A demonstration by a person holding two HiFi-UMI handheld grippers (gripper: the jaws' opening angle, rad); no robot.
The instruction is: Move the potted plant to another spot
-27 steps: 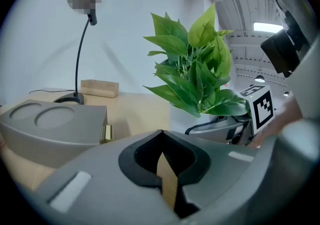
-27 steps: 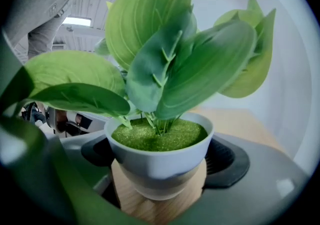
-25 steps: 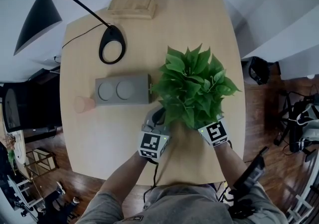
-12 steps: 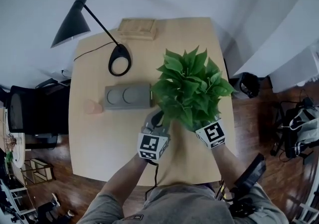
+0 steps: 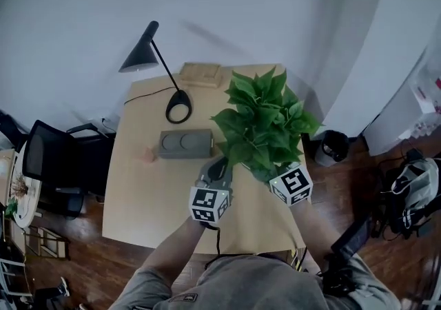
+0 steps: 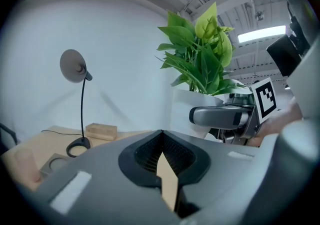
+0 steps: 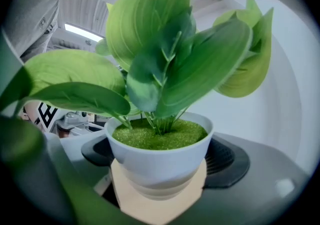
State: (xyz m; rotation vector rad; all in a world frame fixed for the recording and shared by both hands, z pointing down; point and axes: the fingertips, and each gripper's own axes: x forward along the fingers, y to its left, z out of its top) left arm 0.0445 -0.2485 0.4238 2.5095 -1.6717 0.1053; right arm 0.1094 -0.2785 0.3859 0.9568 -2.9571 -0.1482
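Observation:
The potted plant [image 5: 265, 126] has broad green leaves in a white pot [image 7: 160, 154] and is held up above the light wooden table [image 5: 138, 191]. My right gripper [image 7: 160, 171] is shut on the pot, one jaw against each side of its lower wall. In the head view that gripper [image 5: 275, 174] is half hidden under the leaves. My left gripper [image 5: 219, 166] is just left of the pot, shut with nothing in it. In the left gripper view the pot [image 6: 187, 106] hangs to the right of my left gripper [image 6: 161, 141].
A black desk lamp [image 5: 148, 54] stands at the back left of the table. A wooden block [image 5: 200, 74] lies at the far edge, and a grey box with two round recesses [image 5: 185, 144] and a pink cup [image 5: 148, 155] at mid-left. A black chair [image 5: 55, 164] is left, a bin [image 5: 333, 147] right.
The head view has risen, so the table looks smaller and farther below. The plant has come up with my right gripper. My left gripper has stayed beside it.

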